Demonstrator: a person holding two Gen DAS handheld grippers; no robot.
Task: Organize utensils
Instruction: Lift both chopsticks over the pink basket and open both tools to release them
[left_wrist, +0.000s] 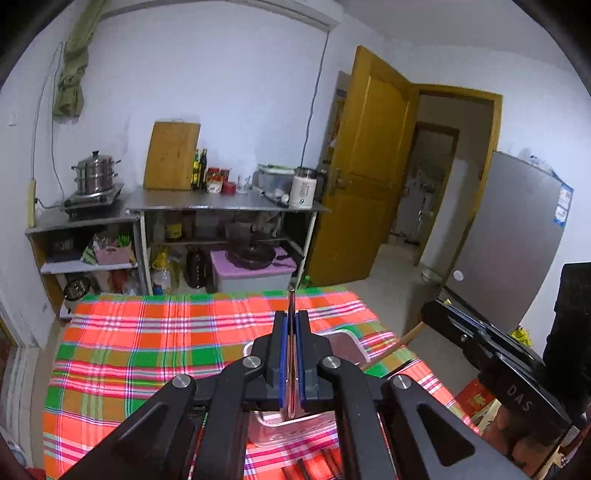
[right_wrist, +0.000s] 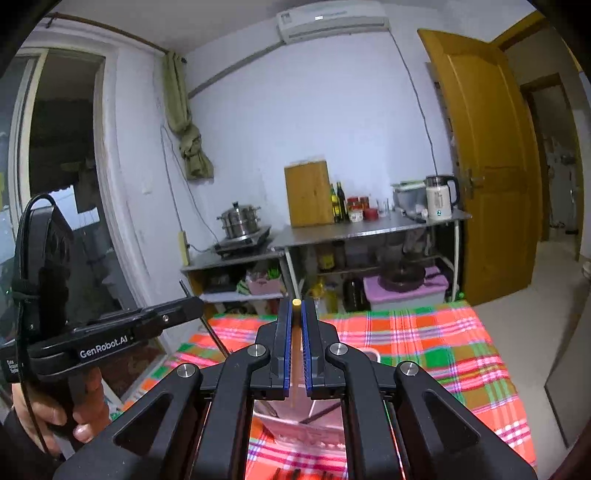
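My left gripper (left_wrist: 291, 321) is shut on a thin metal utensil (left_wrist: 291, 301) that sticks forward past its blue pads, held above a metal tray (left_wrist: 295, 430) on the plaid cloth. My right gripper (right_wrist: 295, 314) is shut on a wooden stick-like utensil (right_wrist: 296, 302) with a yellow tip, above the same tray (right_wrist: 295, 424). The right gripper also shows in the left wrist view (left_wrist: 436, 314) with its wooden utensil (left_wrist: 402, 341). The left gripper shows in the right wrist view (right_wrist: 192, 301). Dark utensils (left_wrist: 306, 470) lie on the cloth near the front edge.
The table wears a red, green and orange plaid cloth (left_wrist: 147, 350). Behind it stand steel shelves (left_wrist: 229, 205) with a steamer pot (left_wrist: 96, 173), a cutting board (left_wrist: 171, 155), bottles and a kettle (left_wrist: 304, 186). A yellow door (left_wrist: 369, 166) is at the right.
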